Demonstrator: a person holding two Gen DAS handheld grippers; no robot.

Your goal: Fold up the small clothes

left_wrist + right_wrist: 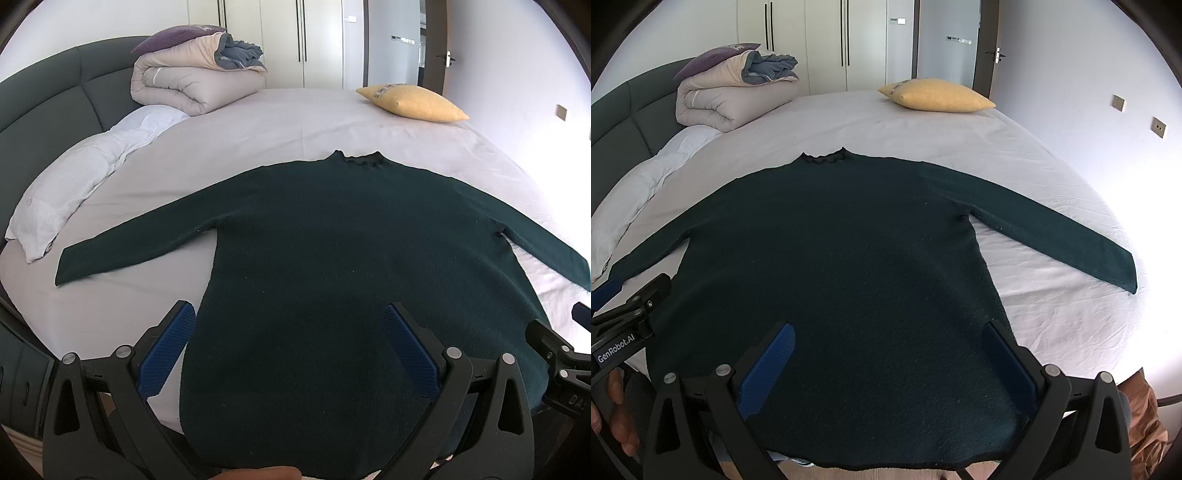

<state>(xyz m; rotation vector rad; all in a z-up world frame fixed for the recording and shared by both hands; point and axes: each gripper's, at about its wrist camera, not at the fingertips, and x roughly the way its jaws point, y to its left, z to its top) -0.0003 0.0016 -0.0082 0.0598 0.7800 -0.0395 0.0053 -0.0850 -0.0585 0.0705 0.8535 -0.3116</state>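
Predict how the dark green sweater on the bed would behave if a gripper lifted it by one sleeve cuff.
The sweater looks like soft knit lying limp on the sheet, so it would probably droop, not hold its shape. Its fuzzy surface suggests good grip, little slipping. It would likely drag and bunch rather than slide cleanly.

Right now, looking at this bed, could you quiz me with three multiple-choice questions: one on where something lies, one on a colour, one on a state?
1. Where is the yellow pillow?
A. far end of the bed
B. on the sweater
C. on the floor

2. What colour is the sweater?
A. red
B. dark green
C. white

3. How does the sweater lie?
A. folded in half
B. rolled up
C. spread flat, sleeves out

Answers: 1 A, it sits beyond the collar, near the door. 2 B, the knit is dark green throughout. 3 C, both sleeves stretch sideways; left gripper and right gripper hover open.
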